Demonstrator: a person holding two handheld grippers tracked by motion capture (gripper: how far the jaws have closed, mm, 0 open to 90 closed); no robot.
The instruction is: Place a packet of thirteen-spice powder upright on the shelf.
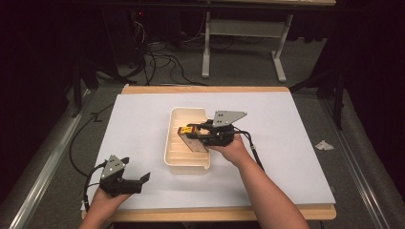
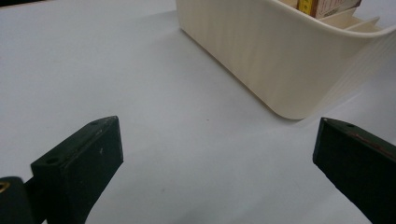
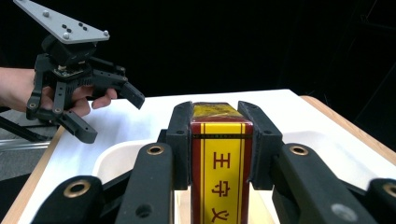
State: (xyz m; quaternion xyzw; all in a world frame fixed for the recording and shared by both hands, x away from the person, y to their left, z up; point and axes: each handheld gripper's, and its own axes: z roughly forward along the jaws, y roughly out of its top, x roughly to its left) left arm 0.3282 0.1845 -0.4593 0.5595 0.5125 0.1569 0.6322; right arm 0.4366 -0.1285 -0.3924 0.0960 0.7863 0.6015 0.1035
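A white-covered table [image 1: 143,119] carries a cream divided tray [image 1: 173,157] at its middle, and the work in hand looks to be loading this tray. The right gripper [image 1: 197,132] hangs over the tray with its jaws clamped on the two sides of a red-and-yellow box [image 3: 220,177], which is poised above the compartments and, as I judge it, not yet set down or released. The left gripper [image 1: 136,183] rests near the table's front left corner, jaws spread wide and empty, well apart from the tray.
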